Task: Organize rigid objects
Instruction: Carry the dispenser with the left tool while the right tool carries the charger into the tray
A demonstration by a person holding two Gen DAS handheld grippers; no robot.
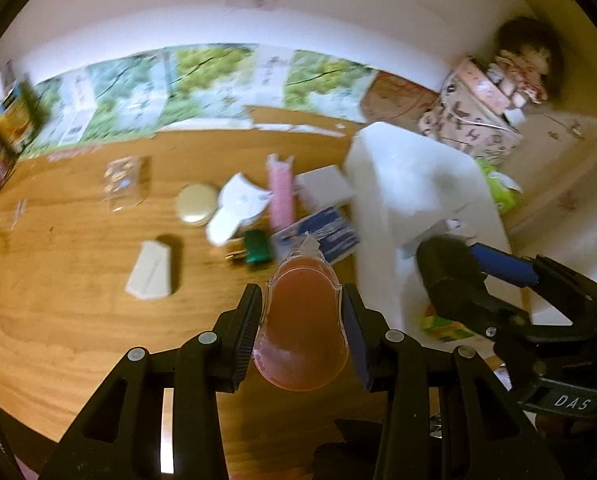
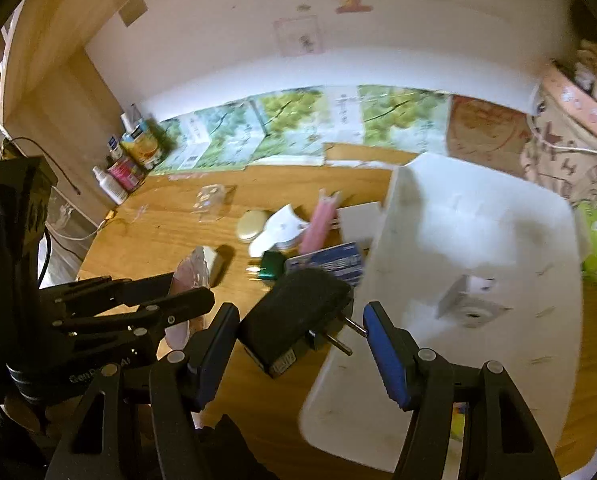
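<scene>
My left gripper [image 1: 300, 292] is shut on a translucent pink-orange plastic piece [image 1: 300, 332] with a clear pointed tip, held above the wooden table [image 1: 78, 300]. My right gripper [image 2: 300, 312] is shut on a black plug adapter [image 2: 290, 316]: one blue pad lies against its body and the other meets its two metal pins. It hangs at the near left edge of a white bin [image 2: 478, 240]. The left wrist view shows the right gripper [image 1: 470, 260] with the adapter [image 1: 446, 268] at the right. The right wrist view shows the left gripper [image 2: 188, 290] at the left.
Loose items lie mid-table: a white box [image 1: 150, 270], a round cream tin [image 1: 196, 204], a white shaped piece [image 1: 238, 208], a pink strip [image 1: 280, 192], a green item [image 1: 256, 246] and a blue-white packet [image 1: 322, 236]. A small white block [image 2: 470, 304] sits in the bin. Bottles [image 2: 130, 160] stand at the far left.
</scene>
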